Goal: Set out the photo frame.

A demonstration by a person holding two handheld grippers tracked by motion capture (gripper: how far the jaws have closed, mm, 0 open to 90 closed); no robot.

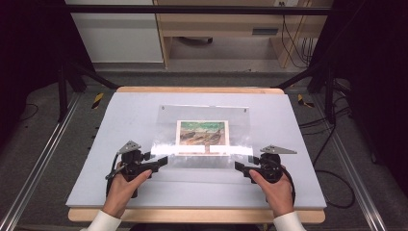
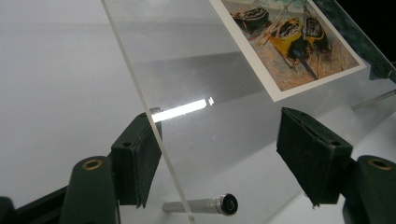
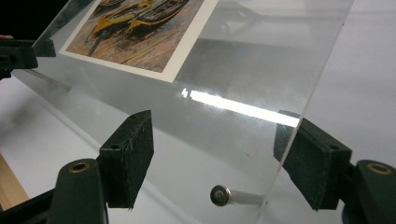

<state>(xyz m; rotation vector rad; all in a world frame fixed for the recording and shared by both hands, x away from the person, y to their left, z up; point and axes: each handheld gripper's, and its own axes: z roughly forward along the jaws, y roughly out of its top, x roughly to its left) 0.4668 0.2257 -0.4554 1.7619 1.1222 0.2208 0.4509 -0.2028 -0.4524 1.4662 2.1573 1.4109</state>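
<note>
Both my grippers, left gripper (image 1: 162, 161) and right gripper (image 1: 239, 166), gape unclenched astride the near corners of the clear rectangular acrylic sheet (image 1: 202, 161); boat-painting postcard (image 1: 202, 134) beneath it.

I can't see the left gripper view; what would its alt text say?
A clear acrylic sheet slants across a white table, its edge running between the left gripper's two open black jaws. A postcard of beached boats shows through the sheet at top right, and a small metal standoff pin lies beneath it.
</note>
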